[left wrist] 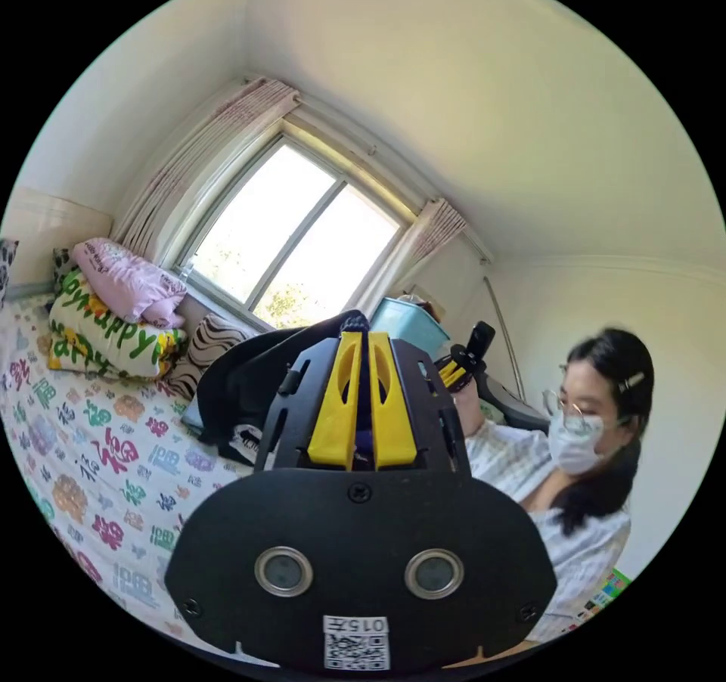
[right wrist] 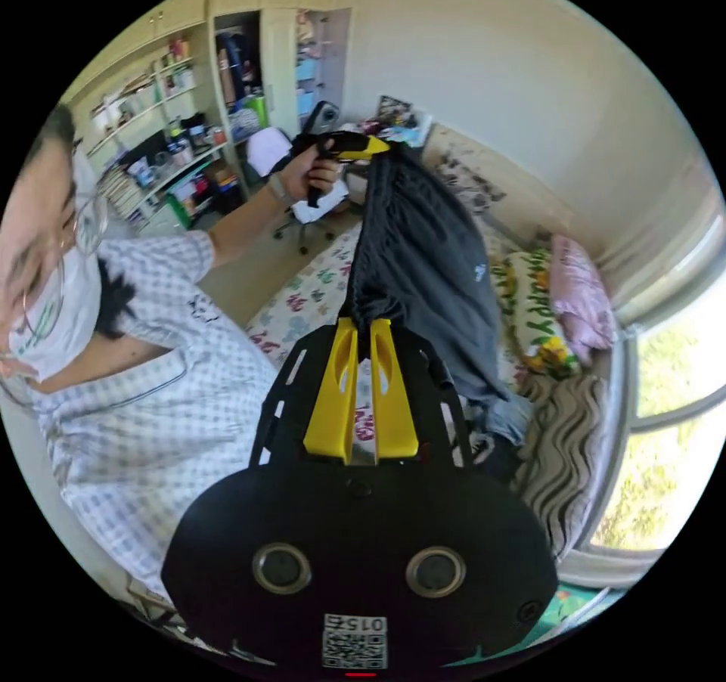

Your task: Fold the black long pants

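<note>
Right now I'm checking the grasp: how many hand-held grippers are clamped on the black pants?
2. The right hand-held gripper pinches bunched fabric of the black pants close to its camera; the left hand-held gripper clamps the far end, holding it raised above the bed.

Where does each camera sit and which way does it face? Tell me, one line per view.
Left gripper view: rides on the left tongs, facing the window; shows the person's torso.
Right gripper view: rides on the right tongs, facing the shelves; shows the person's hand.
Shared: black pants, bed, folded quilts.
</note>
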`<state>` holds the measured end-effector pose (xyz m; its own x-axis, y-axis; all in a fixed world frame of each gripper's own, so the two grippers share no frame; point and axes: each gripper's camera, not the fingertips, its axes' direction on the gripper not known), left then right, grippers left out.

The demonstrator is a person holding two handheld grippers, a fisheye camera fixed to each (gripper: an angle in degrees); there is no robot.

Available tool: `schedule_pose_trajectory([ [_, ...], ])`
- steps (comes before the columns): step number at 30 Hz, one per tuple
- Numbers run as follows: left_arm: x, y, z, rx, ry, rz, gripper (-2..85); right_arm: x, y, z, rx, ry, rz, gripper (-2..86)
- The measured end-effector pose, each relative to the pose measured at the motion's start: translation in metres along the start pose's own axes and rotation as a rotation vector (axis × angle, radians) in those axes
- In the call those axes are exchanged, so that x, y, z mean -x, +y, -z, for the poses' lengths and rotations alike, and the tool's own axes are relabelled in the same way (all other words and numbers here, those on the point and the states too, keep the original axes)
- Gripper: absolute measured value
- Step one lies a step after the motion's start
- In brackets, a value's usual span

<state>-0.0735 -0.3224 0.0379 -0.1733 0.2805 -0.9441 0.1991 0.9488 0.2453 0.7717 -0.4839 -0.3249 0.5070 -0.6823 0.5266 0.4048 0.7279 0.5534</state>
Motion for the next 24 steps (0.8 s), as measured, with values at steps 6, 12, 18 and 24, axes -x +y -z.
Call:
schedule_pose_trajectory([
  [6,0.061,0.152,0.116,0.033,-0.113,0.262,-0.5,0.062,-0.005,-0.180,0.132,-0.483,0.158,1.5],
  [12,0.149,0.348,0.244,0.043,-0.636,0.893,-0.3,0.108,-0.012,-0.467,0.422,-0.977,-0.007,4.7],
  [18,0.173,0.485,0.288,-0.202,-0.844,1.281,2.7,0.087,0.055,-0.577,0.720,-1.135,-0.173,9.0],
  [24,0.231,0.502,0.255,-0.290,-0.746,1.307,6.7,-0.058,0.134,-0.591,0.749,-1.017,-0.437,10.1],
])
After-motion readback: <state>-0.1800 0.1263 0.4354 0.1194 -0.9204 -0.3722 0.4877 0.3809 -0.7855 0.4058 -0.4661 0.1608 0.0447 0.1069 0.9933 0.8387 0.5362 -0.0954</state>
